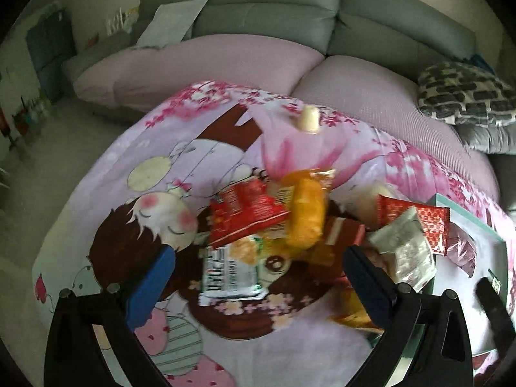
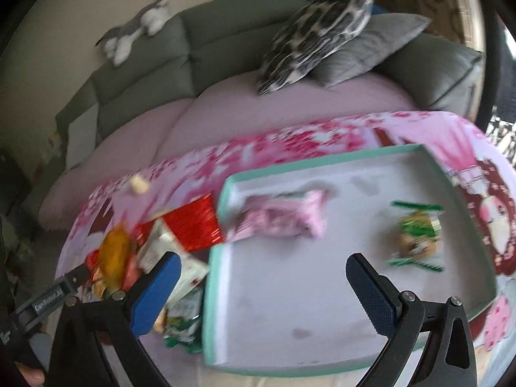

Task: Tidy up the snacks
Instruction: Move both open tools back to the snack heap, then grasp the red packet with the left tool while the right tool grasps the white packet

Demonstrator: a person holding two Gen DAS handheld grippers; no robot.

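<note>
A pile of snack packets lies on the pink cartoon cloth: a red packet [image 1: 245,214], an orange packet [image 1: 306,214], a white-and-green packet [image 1: 230,271], a silver packet [image 1: 403,248]. My left gripper [image 1: 258,277] is open and empty, just above the white-and-green packet. A mint-rimmed tray [image 2: 222,235] holds a pink packet [image 2: 283,219] and a green-wrapped snack [image 2: 416,235]. My right gripper [image 2: 261,287] is open and empty over the tray's near left part. The tray's edge also shows in the left wrist view [image 1: 467,216].
A small cream bottle [image 1: 309,117] stands at the table's far side. A grey sofa [image 1: 267,16] with pink seat covers lies behind the table, with a patterned cushion [image 2: 316,32] and a plush toy [image 2: 135,29]. The left gripper's body [image 2: 51,296] shows at the right view's left edge.
</note>
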